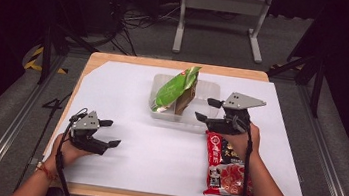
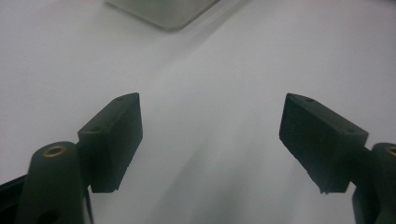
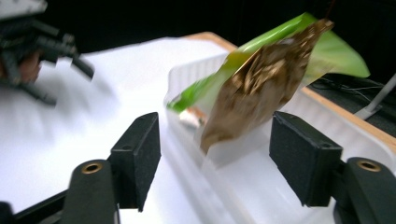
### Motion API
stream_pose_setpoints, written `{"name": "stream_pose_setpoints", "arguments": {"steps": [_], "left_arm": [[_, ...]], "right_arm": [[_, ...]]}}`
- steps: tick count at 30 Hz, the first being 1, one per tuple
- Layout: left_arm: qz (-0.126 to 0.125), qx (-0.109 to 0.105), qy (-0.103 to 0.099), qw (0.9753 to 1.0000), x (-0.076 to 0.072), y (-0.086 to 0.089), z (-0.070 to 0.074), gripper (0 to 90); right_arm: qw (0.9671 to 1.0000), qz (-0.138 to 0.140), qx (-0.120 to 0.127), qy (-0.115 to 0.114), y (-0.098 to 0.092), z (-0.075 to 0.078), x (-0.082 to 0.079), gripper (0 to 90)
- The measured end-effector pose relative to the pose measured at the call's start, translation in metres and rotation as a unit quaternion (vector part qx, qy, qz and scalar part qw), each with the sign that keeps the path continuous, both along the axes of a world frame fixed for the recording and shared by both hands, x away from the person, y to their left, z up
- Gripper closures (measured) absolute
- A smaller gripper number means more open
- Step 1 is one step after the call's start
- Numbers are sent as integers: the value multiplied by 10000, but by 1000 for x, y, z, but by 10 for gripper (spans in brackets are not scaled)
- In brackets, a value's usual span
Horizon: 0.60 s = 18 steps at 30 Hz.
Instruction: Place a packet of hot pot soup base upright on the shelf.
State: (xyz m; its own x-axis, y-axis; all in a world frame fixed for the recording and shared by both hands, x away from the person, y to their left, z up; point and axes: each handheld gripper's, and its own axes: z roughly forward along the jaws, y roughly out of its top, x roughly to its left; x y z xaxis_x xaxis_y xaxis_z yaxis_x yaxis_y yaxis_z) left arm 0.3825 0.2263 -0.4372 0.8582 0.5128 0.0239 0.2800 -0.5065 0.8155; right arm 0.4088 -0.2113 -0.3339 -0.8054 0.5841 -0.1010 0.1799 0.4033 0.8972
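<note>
Snack packets are going into the clear tub (image 1: 208, 89): the green packet (image 1: 174, 88) and the brown packet (image 1: 185, 99) already lean inside it. Left of the tub's work is the red noodle packet (image 1: 224, 167), lying flat on the white sheet just in front of the tub. My right gripper (image 1: 209, 110) hovers spread and empty at the tub's near edge; my left gripper (image 1: 109, 133), also spread, waits well left of the tub. My right wrist covers part of the red packet, and its print is unreadable.

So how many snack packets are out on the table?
3. A green packet and a brown packet stand in the clear tub; a red packet lies flat by the right hand. More could be hidden in the tub.
</note>
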Motion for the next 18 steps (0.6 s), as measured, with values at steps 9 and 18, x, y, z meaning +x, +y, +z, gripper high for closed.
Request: {"name": "stream_pose_setpoints", "arguments": {"steps": [9,18], "left_arm": [[7,22,-53,10000,-2,-2,1,223],[-61,59,-73,9999,1,-8,3,222]], "right_arm": [[9987,253,-428,78,-33,-8,-28,342],[9989,-23,-427,200,-70,-22,-38,347]]}}
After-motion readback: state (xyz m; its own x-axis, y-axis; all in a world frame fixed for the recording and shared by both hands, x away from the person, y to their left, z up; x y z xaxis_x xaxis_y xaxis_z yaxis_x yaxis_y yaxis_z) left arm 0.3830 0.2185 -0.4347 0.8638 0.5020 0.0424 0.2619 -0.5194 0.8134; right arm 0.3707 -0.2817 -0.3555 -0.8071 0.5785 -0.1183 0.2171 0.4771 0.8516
